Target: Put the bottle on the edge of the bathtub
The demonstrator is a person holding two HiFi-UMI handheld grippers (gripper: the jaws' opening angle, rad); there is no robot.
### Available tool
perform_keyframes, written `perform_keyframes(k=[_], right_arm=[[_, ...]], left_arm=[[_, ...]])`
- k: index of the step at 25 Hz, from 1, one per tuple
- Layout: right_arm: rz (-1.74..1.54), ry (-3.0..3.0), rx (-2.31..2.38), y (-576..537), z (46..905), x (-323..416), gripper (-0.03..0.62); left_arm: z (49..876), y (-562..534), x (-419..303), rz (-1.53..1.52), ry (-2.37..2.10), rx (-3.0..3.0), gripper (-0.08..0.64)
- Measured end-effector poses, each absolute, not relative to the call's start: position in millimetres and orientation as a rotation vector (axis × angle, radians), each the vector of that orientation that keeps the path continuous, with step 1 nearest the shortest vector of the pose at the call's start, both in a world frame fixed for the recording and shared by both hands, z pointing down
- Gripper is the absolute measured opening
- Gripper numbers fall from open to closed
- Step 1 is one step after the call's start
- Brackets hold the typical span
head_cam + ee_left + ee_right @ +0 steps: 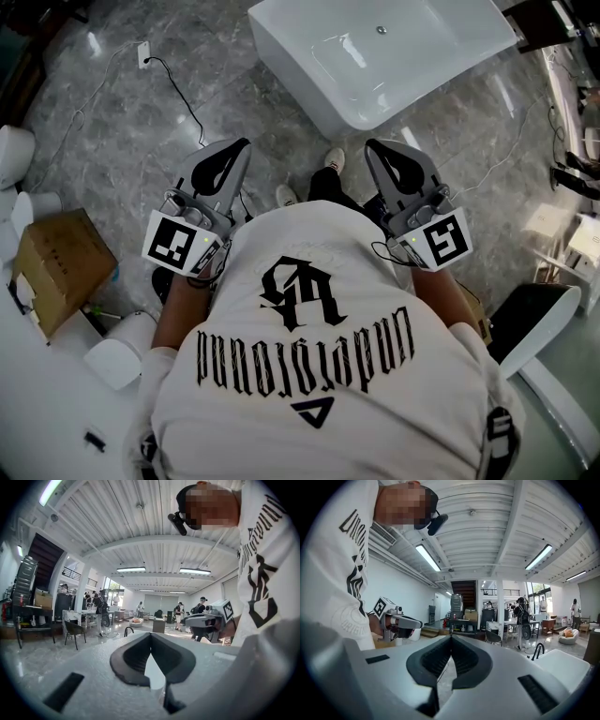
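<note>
No bottle shows in any view. The white bathtub (375,56) stands on the grey marble floor ahead of the person's feet; in the right gripper view its rim (562,665) and a black faucet (536,651) show at the right. The person holds both grippers close to the chest, side by side, pointing away from the body. My left gripper (242,143) (151,635) is shut with nothing between its jaws. My right gripper (372,145) (451,637) is also shut and empty. Each gripper shows in the other's view: the right one (211,618), the left one (396,620).
A cardboard box (61,267) and white sanitary pieces (117,356) lie at the left. A black cable (178,94) runs across the floor. Another white tub (534,323) stands at the right. People, tables and a chair (75,630) fill the showroom beyond.
</note>
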State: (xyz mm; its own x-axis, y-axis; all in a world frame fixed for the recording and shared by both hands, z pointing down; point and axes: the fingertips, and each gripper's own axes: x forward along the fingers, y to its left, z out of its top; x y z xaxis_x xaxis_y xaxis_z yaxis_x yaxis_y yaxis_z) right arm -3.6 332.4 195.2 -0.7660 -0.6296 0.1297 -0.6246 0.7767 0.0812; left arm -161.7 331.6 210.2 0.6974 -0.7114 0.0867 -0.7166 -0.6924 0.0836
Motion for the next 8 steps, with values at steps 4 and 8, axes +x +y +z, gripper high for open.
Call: perform_keyframes(k=[4,8], right_arm=[[-0.051,-2.818,1.004,329.2,197.6,-1.2,0.014],[-0.055,-2.818,1.005,327.8,199.5,-0.6,0.014]], left_arm=[[213.2,327.1,-158.6,0.068,-1.172,2.792,0.015],[216.4,325.9,-157.8,0.068,-1.169,2.792,0.015]])
